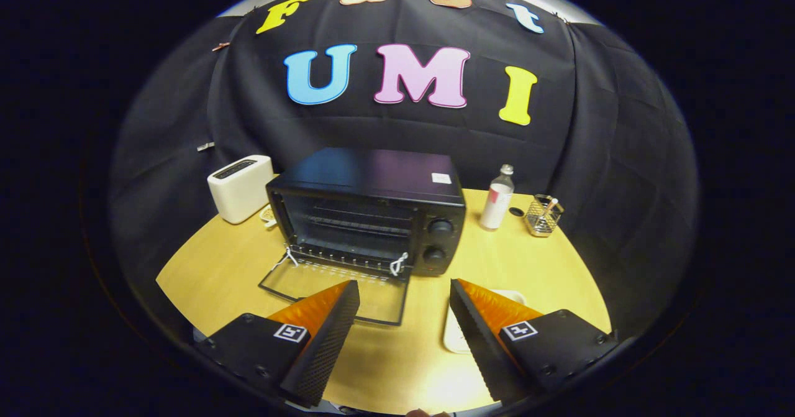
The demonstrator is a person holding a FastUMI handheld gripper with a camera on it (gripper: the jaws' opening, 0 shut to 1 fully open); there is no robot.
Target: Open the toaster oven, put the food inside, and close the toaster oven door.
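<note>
A black toaster oven [372,209] stands on the wooden table [546,274], ahead of my fingers. Its glass door [335,289] is folded down flat toward me, with the dark cavity and a wire rack showing. My gripper [404,296] hovers above the table in front of the oven, open, with nothing between its orange-and-black fingers. The left fingertip [345,299] hangs over the lowered door's near edge. A white plate [456,336] lies on the table mostly hidden behind the right finger [472,317]; I cannot tell what is on it.
A white slot toaster [239,187] stands left of the oven. To the oven's right are a clear bottle [498,206] with a small dark cap beside it, and a wire-mesh holder [542,216]. Black cloth walls the booth behind the table.
</note>
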